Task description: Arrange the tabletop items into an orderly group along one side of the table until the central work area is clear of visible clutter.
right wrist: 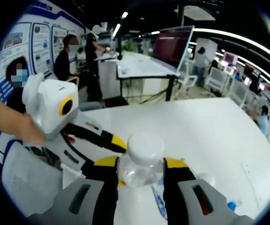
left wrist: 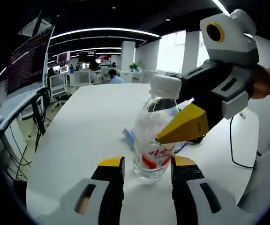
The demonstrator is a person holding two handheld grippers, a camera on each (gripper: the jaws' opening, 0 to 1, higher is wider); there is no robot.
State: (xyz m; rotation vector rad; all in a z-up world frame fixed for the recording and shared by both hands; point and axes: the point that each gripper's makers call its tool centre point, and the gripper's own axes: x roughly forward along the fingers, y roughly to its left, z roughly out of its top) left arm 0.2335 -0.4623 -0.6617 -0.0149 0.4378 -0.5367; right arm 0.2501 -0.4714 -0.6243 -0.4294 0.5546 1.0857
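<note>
— Bottle point(left wrist: 154, 136) stands upright at lower centre on the white table point(left wrist: 88, 140), between our left gripper point(left wrist: 148, 169) (spread).
— Right gripper point(right wrist: 141, 169) pinches it, so we're nearer.

Bare white table point(left wrist: 88, 126) beyond bottle point(left wrist: 154, 136), blue packet point(left wrist: 130, 136) behind.

Open-plan office: desk rows, monitors point(left wrist: 29, 63), seated workers point(right wrist: 67, 58), wall posters point(right wrist: 43, 40), strip ceiling lights point(left wrist: 102, 32).

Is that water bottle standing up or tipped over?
Upright: the water bottle stands on its base on the white table, white cap on top, between both grippers' jaws.
</note>
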